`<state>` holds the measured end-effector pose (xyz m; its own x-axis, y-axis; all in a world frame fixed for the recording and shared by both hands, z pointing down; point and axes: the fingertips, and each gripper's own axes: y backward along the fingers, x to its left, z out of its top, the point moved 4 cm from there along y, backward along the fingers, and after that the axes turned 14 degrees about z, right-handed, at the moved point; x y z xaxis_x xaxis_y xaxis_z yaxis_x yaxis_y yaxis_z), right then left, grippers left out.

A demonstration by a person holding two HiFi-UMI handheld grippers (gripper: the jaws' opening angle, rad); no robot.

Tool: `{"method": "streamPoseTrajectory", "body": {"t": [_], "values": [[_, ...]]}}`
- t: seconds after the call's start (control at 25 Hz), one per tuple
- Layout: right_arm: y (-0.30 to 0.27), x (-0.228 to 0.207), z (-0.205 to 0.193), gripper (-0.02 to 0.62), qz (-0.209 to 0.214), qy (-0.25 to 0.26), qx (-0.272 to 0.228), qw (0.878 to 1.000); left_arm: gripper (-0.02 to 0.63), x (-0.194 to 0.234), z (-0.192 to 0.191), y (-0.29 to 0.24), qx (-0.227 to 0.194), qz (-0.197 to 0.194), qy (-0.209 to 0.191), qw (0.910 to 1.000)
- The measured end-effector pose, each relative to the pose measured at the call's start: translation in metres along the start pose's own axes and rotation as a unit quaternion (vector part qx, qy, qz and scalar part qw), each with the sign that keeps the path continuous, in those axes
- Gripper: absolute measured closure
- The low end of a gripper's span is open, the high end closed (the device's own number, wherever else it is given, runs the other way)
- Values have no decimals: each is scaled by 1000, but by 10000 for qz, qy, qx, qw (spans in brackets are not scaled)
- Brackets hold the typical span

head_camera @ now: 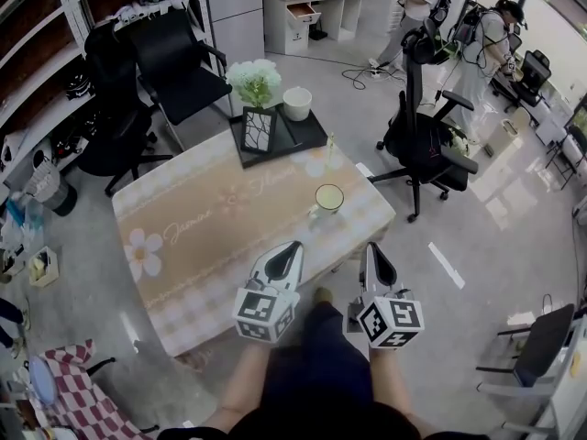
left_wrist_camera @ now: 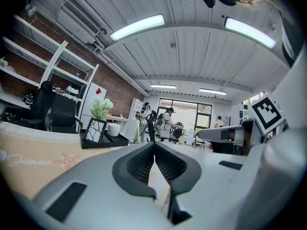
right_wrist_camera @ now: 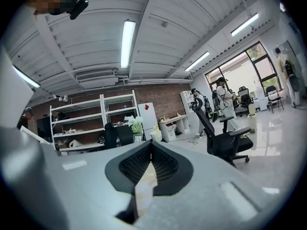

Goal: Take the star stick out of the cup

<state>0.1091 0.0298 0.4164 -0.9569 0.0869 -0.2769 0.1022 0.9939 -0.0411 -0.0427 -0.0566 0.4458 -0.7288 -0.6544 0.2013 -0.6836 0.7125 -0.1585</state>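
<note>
Left gripper (head_camera: 295,246), right gripper (head_camera: 371,247): jaws together, empty.
Arriving still shut could topple the cup (head_camera: 329,197), centre frame.

The flower-printed tablecloth (head_camera: 229,218) looks like matt cloth, the pale floor (head_camera: 495,236) hard, smooth and glossy.

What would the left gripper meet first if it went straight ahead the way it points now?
Probably the cup on the table ahead of it, though depth and height are unclear.
</note>
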Motion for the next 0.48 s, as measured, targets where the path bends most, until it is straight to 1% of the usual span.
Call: {"method": "streamPoseTrajectory", "body": {"t": [0.16,0.48], "values": [[-5,-3,-1,592,45,-32,15,10000,594,0,-2,-5,-1,57,8,10000],[-19,-23,0,592,42,-79,53,9999,594,1,3,-26,-24,138,28,9999]]}}
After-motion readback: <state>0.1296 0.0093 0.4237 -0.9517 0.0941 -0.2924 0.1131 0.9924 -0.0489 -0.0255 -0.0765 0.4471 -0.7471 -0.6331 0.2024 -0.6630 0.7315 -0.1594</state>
